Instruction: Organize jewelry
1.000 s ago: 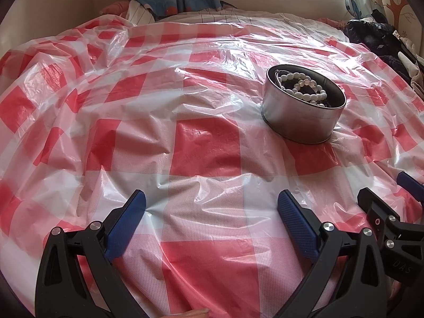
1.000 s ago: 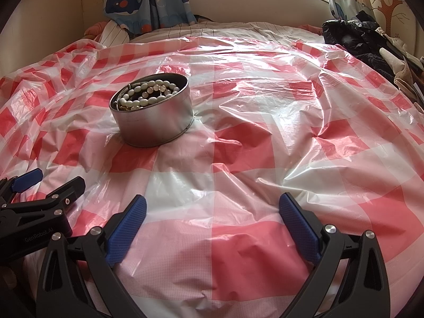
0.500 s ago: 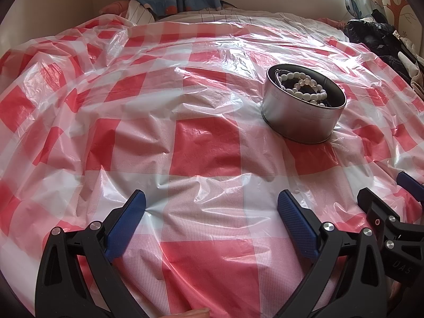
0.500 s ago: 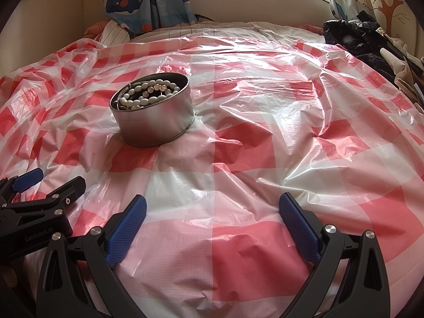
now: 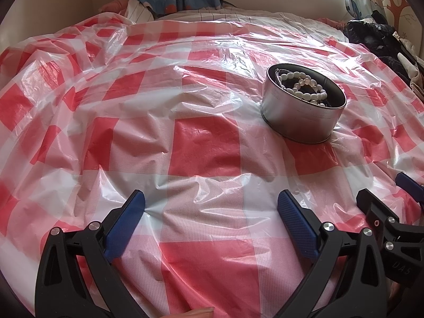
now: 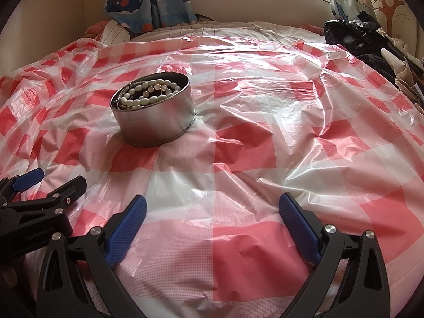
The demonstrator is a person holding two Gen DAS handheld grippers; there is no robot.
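Both tools, left tool (image 5: 210, 206) and right tool (image 6: 212, 206), gape empty, tin (image 6: 156, 122) well ahead.

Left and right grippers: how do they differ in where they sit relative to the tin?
The left gripper has the metal tin ahead to its right; the right gripper has that tin ahead to its left. Each sees the other at its inner edge. Shared: both are open, empty, low over the checked plastic sheet, short of the tin holding white bead bracelets.
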